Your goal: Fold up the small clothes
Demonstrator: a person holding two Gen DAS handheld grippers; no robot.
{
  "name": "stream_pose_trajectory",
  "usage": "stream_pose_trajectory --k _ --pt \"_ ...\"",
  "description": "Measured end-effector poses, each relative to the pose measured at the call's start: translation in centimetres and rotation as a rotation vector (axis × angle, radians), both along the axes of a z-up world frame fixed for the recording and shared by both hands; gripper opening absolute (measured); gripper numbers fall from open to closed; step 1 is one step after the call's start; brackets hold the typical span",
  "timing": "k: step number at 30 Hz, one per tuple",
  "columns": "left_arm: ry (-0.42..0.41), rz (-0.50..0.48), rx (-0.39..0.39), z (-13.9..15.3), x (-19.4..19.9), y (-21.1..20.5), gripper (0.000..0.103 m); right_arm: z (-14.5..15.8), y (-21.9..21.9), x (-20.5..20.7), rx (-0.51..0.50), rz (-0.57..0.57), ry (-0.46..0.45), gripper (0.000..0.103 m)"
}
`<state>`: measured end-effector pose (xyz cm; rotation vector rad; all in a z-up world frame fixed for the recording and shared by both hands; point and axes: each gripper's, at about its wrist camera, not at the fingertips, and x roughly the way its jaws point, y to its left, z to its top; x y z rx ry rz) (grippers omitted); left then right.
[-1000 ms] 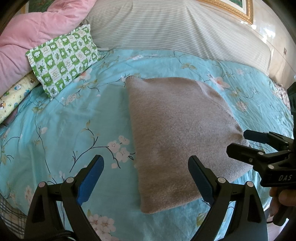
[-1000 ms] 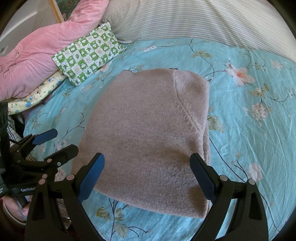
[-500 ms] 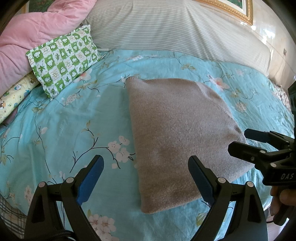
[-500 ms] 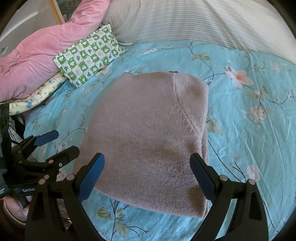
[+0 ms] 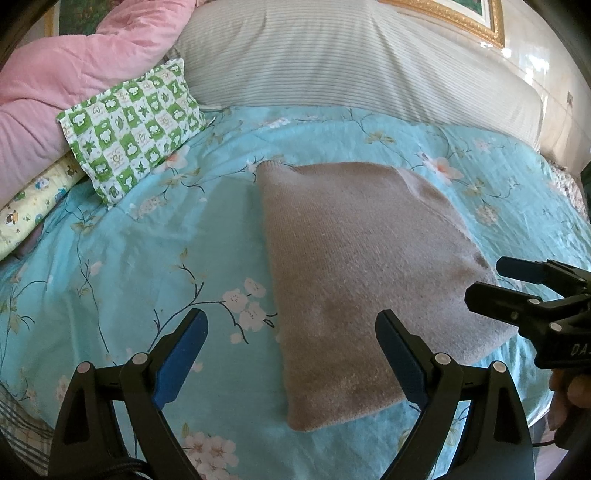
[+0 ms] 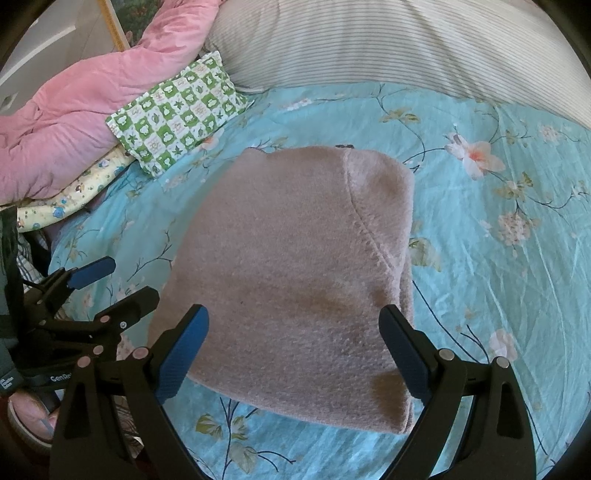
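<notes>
A folded beige knitted garment (image 5: 354, 266) (image 6: 295, 273) lies flat on the turquoise floral bedspread (image 5: 147, 251) (image 6: 509, 266). My left gripper (image 5: 291, 354) hovers open above the garment's near left edge, nothing between its blue pads. My right gripper (image 6: 293, 350) hangs open over the garment's near edge, also holding nothing. Each gripper shows in the other's view: the right one (image 5: 495, 284) at the right side, the left one (image 6: 110, 280) at the left side, both off the cloth.
A green-and-white checked pillow (image 5: 129, 129) (image 6: 177, 110) and a pink quilt (image 5: 55, 85) (image 6: 74, 110) lie at the back left. A striped white pillow (image 5: 351, 62) (image 6: 406, 44) spans the bed's head. A gold picture frame (image 5: 461, 18) hangs behind.
Both grippers have drawn back slightly from the garment and stay open. The garment has not moved.
</notes>
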<state>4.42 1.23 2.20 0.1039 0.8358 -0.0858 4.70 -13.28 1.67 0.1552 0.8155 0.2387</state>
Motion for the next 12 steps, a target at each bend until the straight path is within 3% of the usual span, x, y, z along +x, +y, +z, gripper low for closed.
stream_pose_trajectory --k 12 --pt "0.007 0.022 -0.024 0.36 0.63 1.0 0.093 0.12 -0.54 0.05 0.012 -0.01 -0.004 0.093"
